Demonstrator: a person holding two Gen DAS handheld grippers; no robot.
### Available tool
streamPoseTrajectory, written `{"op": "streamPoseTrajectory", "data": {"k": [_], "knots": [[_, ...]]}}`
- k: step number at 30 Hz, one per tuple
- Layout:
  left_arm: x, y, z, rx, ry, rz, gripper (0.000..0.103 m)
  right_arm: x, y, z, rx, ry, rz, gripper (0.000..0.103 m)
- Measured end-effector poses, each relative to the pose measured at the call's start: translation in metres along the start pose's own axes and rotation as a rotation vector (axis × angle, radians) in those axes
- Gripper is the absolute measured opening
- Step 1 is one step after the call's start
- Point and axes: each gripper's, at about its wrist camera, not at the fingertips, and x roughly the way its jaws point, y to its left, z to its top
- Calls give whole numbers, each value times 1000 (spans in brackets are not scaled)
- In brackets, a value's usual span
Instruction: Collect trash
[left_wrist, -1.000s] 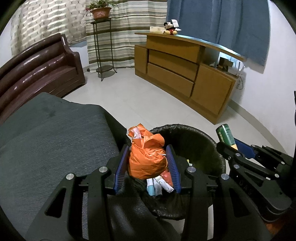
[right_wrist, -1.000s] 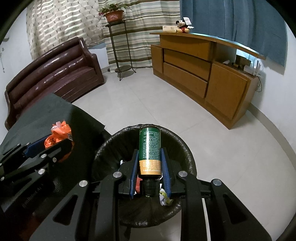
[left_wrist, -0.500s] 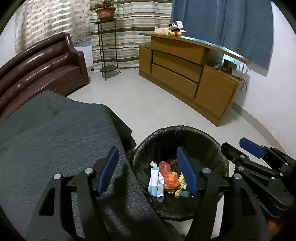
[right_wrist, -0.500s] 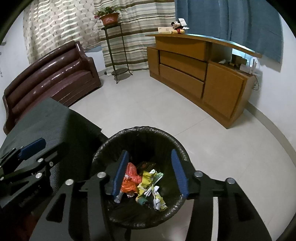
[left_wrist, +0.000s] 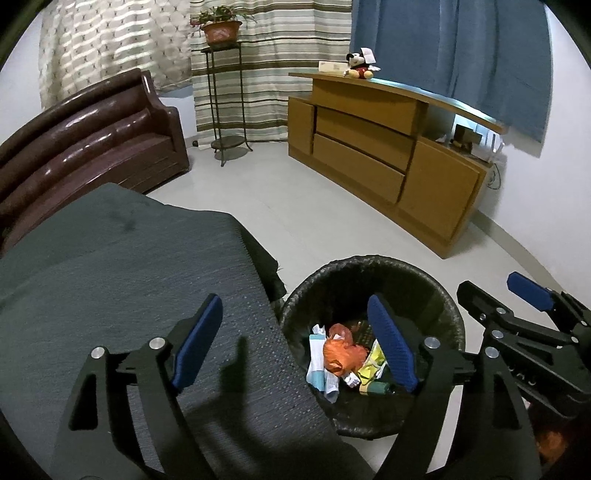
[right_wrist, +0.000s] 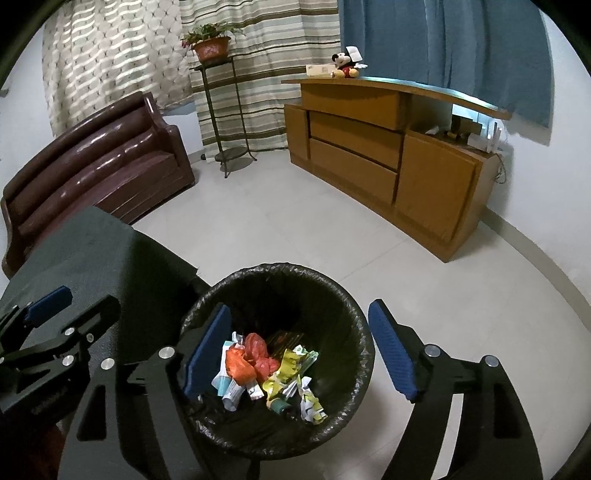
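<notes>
Orange bag (right_wrist: 240, 363) and green can (right_wrist: 282, 406) now lie in the lined bin (right_wrist: 364, 332); left gripper (left_wrist: 295, 345) and right gripper (right_wrist: 299, 349) fingers just opened wide, empty, releasing them.

Left gripper (left_wrist: 295, 343) and right gripper (right_wrist: 299, 350), tilted downward, have just opened, empty.

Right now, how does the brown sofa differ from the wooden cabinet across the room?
The brown sofa is dark, glossy and padded with rounded cushions; the wooden cabinet is light tan, matte and flat-fronted with drawers. The sofa's seat shows nothing on it, while the cabinet's top carries a plush toy and a small box. The sofa stands on the left by the patterned curtain, the cabinet on the right under the blue curtain. Both rest on the pale tiled floor.
</notes>
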Motion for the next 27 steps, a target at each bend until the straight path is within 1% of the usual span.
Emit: {"op": "streamPoseTrajectory", "data": {"k": [6,8,18,27], "knots": [[-12,8,-4,-10,-11,2,79,-7,0,-4,-8,-3,-11,76],[-16,11,-7,-13,-13,5,80,-9,1,-5,-7,-3,-12,76],[-45,28,-29,-35,-24,22,81,-26,6,-20,-21,5,-6,77],[-85,35,-40,-40,-65,33,81,-67,22,-26,-53,-65,20,77]]}}
